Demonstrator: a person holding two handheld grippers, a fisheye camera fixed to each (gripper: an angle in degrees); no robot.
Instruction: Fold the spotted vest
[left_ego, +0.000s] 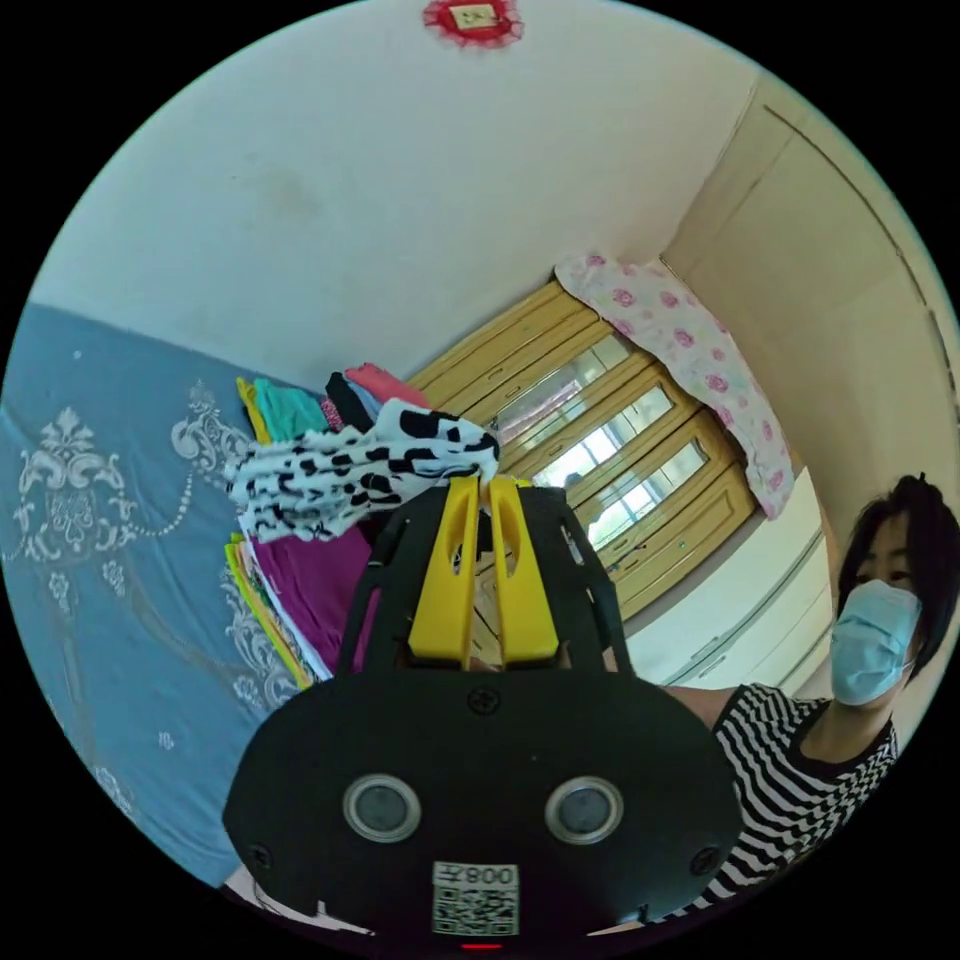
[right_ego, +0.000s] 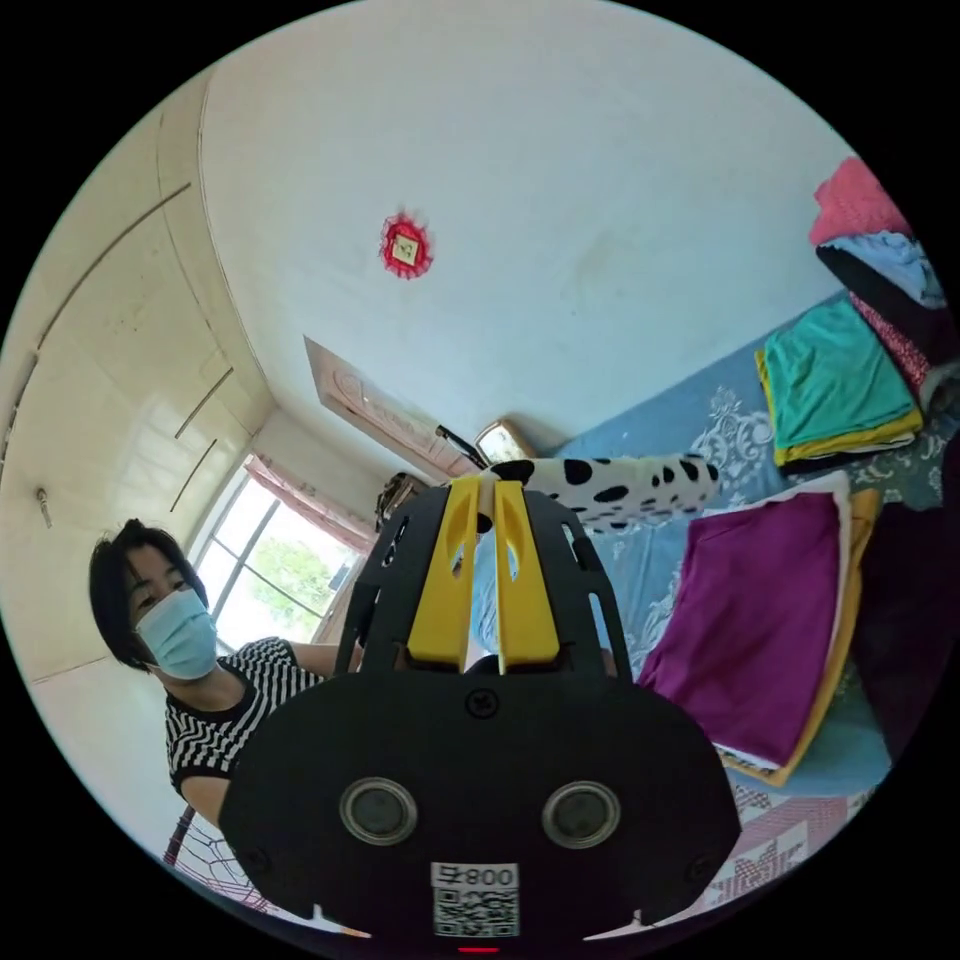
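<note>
Left gripper (left_ego: 489, 488) pinches the vest (left_ego: 350, 470), which trails toward 9 o'clock; right gripper (right_ego: 481, 490) clamps another edge, the vest (right_ego: 615, 485) stretching toward 3 o'clock. Both hold it aloft over the bed (right_ego: 650, 440). Judged step: spreading it; next, lay it flat beside the purple stack (right_ego: 755, 620).

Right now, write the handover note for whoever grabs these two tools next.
Left tool: jaws closed on an edge of the spotted vest, which is held up off the blue bedspread.
Right tool: jaws closed on the vest's other end.
The vest hangs bunched between the two tools, above the magenta folded stack.
Done: vest picked up.
Left: no neat fold is visible yet; spread it, fold it, and set it down, probably by the stacks.
</note>
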